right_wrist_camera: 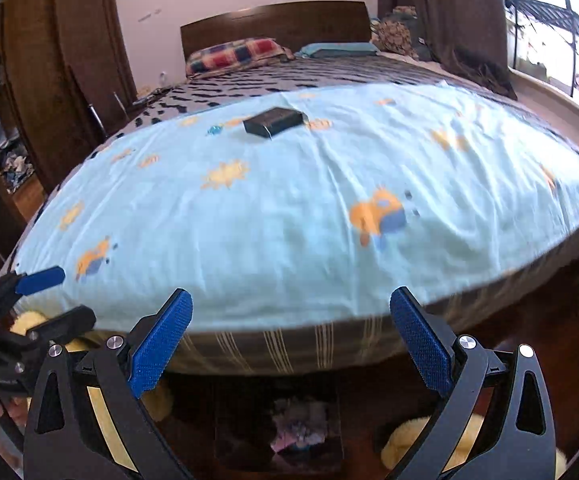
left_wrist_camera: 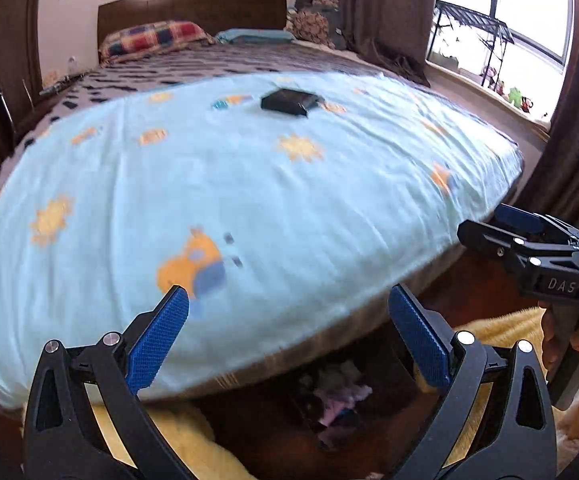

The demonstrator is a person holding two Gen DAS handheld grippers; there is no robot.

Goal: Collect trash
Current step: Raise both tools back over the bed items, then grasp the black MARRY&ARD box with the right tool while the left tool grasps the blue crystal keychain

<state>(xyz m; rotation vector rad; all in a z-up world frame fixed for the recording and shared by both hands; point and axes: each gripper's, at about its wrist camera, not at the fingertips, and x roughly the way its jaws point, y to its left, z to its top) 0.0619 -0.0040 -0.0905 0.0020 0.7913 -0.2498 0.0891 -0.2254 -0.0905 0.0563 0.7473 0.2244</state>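
Crumpled white and pink trash (left_wrist_camera: 341,394) (right_wrist_camera: 297,424) lies in a dark bin (right_wrist_camera: 241,420) on the floor at the foot of the bed, below both grippers. My left gripper (left_wrist_camera: 289,320) stands open above it with nothing between its blue pads. Beside it, my right gripper (right_wrist_camera: 291,320) is also open and empty. Each one shows in the other's view: the right gripper (left_wrist_camera: 479,220) at the right edge, held by a hand, and the left gripper (right_wrist_camera: 77,294) at the left edge. A small black box (left_wrist_camera: 289,102) (right_wrist_camera: 273,120) rests on the bed's light-blue sheet.
The bed (left_wrist_camera: 249,200) with its cartoon-print sheet fills the space ahead, its edge close in front of the fingers. A yellow fluffy rug (left_wrist_camera: 489,332) (right_wrist_camera: 409,436) lies on the wooden floor around the bin. A wardrobe (right_wrist_camera: 49,60) stands left, a window and curtains (left_wrist_camera: 389,20) right.
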